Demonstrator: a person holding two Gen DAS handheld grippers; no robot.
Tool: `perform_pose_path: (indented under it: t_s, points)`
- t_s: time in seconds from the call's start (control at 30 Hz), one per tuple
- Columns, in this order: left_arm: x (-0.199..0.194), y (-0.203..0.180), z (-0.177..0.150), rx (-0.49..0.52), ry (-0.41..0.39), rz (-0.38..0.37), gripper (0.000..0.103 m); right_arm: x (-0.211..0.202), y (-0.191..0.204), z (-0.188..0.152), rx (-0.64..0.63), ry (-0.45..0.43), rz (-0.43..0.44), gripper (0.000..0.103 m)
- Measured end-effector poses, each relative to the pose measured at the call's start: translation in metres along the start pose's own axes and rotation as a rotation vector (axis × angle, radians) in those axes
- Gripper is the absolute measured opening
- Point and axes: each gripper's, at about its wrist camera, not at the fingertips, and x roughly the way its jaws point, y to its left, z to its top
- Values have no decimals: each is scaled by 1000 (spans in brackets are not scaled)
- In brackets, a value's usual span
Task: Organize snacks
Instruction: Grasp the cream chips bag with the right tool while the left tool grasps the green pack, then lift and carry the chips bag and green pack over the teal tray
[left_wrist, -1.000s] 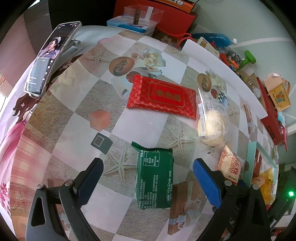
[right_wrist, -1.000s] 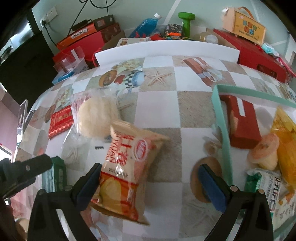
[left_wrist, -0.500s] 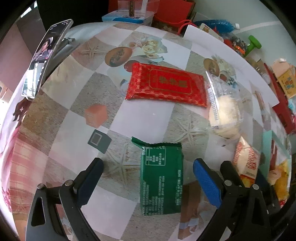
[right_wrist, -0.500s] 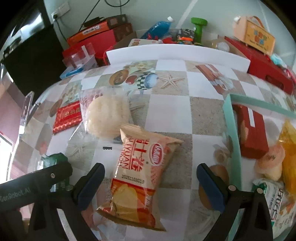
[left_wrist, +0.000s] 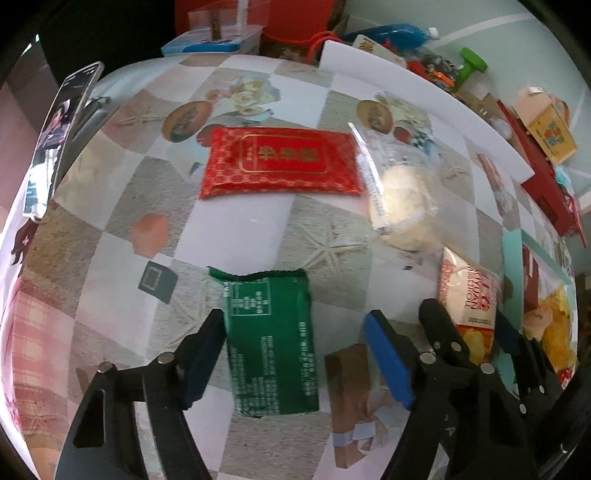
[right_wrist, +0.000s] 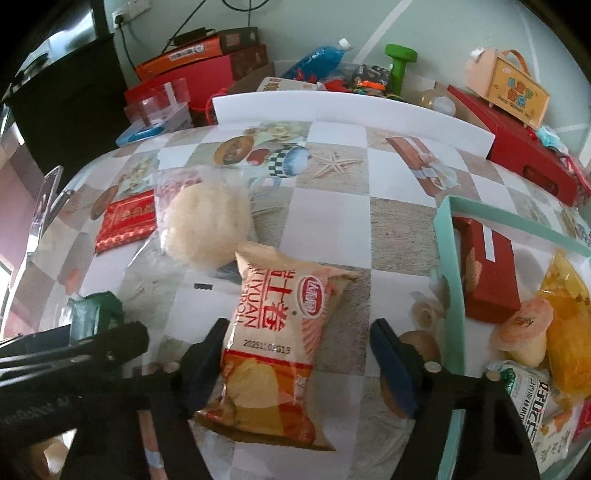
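Observation:
A green packet (left_wrist: 271, 339) lies flat on the patterned tablecloth between the fingers of my left gripper (left_wrist: 295, 356). Its jaws are closing; the left pad meets the packet's edge and the right pad (left_wrist: 388, 358) stands clear of it. My right gripper (right_wrist: 299, 363) straddles an orange-and-white snack bag (right_wrist: 277, 332), jaws also closing, with a gap at the right pad (right_wrist: 391, 365). Both packs rest on the table. A red packet (left_wrist: 280, 162) and a clear bag with a round white cake (left_wrist: 402, 199) lie farther back.
A teal tray (right_wrist: 452, 280) at the right holds a red box (right_wrist: 487, 273), a jelly cup (right_wrist: 524, 332) and several packets. A phone on a stand (left_wrist: 55, 140) is at the left. A white board (right_wrist: 351, 110) edges the far side, with boxes and bottles behind.
Both grippers' jaws have narrowed around their packs. The left gripper has come closer over the green packet and rolled a little; the right gripper has stayed over the orange bag.

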Motion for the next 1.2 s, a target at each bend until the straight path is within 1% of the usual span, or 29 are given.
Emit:
perform_pose_path:
  t_s: [0.03,0.1,0.17,0.37,0.47,0.53,0.6,0.7,0.87,1.07,1.13,1.2]
  points:
    - [-1,-1,0,2,-1,-2,73,-1,0,0,0,0,3,73]
    - [-2,-5,-2,9,-3,-8,67,-2,0,-1,-1,-1,4,67]
    - [-2,-8,-3,20,-3,-5,63,-3,1,-2,-8,-1,-3,63]
    - [-4,-12,-7,42,-8,35,51,-7,-7,-6,7,7,-13,62]
    - [-4,-15,-7,54,-10,36,50,-9,-15,-8,30,10,-21,57]
    - [-2,-17,-8,55,-12,13,50,-11,-19,-10,41,13,-19,57]
    - [-1,-21,-9,64,-14,8,50,-13,-21,-11,46,14,-15,56]
    - [1,-28,-10,83,-16,23,50,-15,-21,-13,45,14,-16,53]
    - [8,-41,-15,139,-28,91,50,-18,-20,-17,62,7,10,52]
    - [9,-48,-17,157,-38,91,50,-21,-23,-21,85,-14,22,50]
    - [8,-47,-16,158,-43,86,43,-21,-24,-20,92,-19,32,47]
    - [6,-42,-18,150,-46,65,41,-22,-25,-20,100,-19,45,43]
